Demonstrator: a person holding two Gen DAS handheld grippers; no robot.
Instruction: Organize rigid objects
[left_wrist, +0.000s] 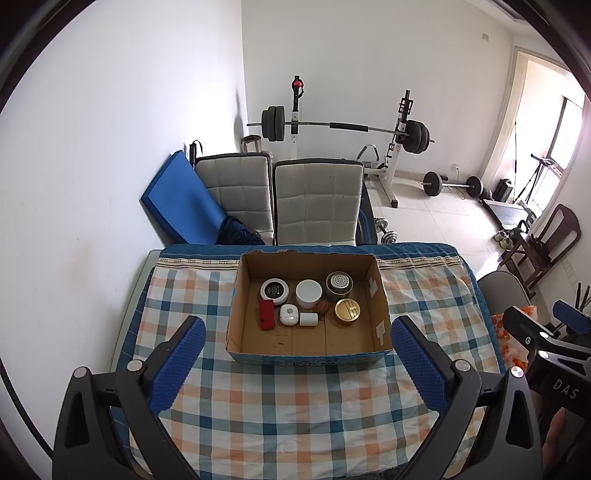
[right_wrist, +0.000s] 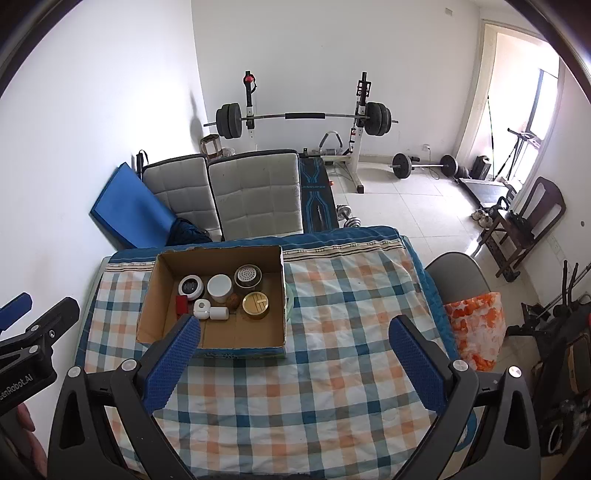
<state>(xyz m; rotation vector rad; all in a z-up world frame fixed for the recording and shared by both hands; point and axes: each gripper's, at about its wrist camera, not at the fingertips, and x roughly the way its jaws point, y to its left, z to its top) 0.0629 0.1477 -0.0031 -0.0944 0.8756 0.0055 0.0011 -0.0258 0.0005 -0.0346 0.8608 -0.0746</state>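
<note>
An open cardboard box (left_wrist: 382, 295) (right_wrist: 147, 314) stands on the checked tablecloth (left_wrist: 295, 398) (right_wrist: 332, 314). Inside lie a white round item with a black face (left_wrist: 274, 288) (right_wrist: 191, 285), a white jar (left_wrist: 308, 291) (right_wrist: 219, 286), a perforated-lid tin (left_wrist: 339, 283) (right_wrist: 248, 276), a gold tin (left_wrist: 347, 310) (right_wrist: 255, 305), a red block (left_wrist: 266, 314) (right_wrist: 181, 305), two small white items (left_wrist: 289, 315) (left_wrist: 308, 319) and a brown ball (left_wrist: 322, 306) (right_wrist: 233, 300). My left gripper (left_wrist: 297, 343) is open and empty, above the cloth before the box. My right gripper (right_wrist: 293, 341) is open and empty, right of the box.
Two grey padded chairs (left_wrist: 317, 199) (right_wrist: 258, 192) stand behind the table, with a blue mat (left_wrist: 181, 206) beside them. A barbell rack (left_wrist: 347, 127) stands at the far wall. A grey chair with an orange-and-white bag (right_wrist: 476, 325) is at the table's right.
</note>
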